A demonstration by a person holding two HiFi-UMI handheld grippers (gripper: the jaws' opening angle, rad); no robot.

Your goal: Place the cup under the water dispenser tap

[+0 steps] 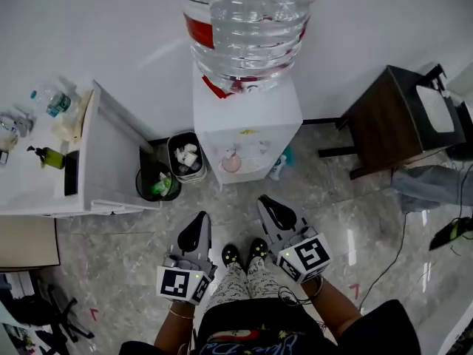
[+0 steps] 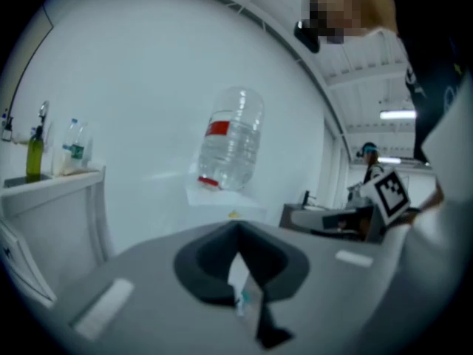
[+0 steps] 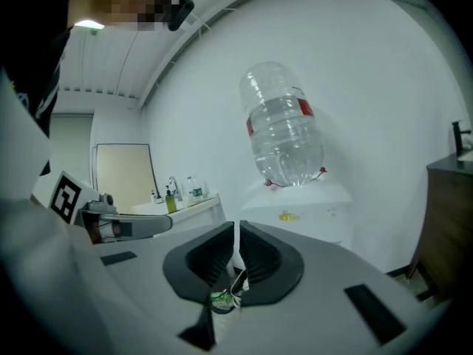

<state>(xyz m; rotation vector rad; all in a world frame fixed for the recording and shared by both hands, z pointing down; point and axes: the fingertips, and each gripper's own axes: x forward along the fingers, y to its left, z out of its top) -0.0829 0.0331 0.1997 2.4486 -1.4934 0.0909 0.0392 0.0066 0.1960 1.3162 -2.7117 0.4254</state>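
Under the clear plastic water bottle (image 1: 247, 28), a pale pink cup (image 1: 231, 162) is sitting in the white dispenser (image 1: 247, 113) recess, seemingly beneath the tap. The left gripper (image 1: 198, 222) and right gripper (image 1: 267, 205) are hovering well back, fingers clenched empty; any centring nudge wants gentleness.

I have open floor (image 1: 229, 205) straight ahead to the dispenser (image 1: 247, 135) front. Two bins (image 1: 186, 156) crowd its left against the bench (image 1: 103, 161), and a dark side table (image 1: 384, 113) stands apart on its right.
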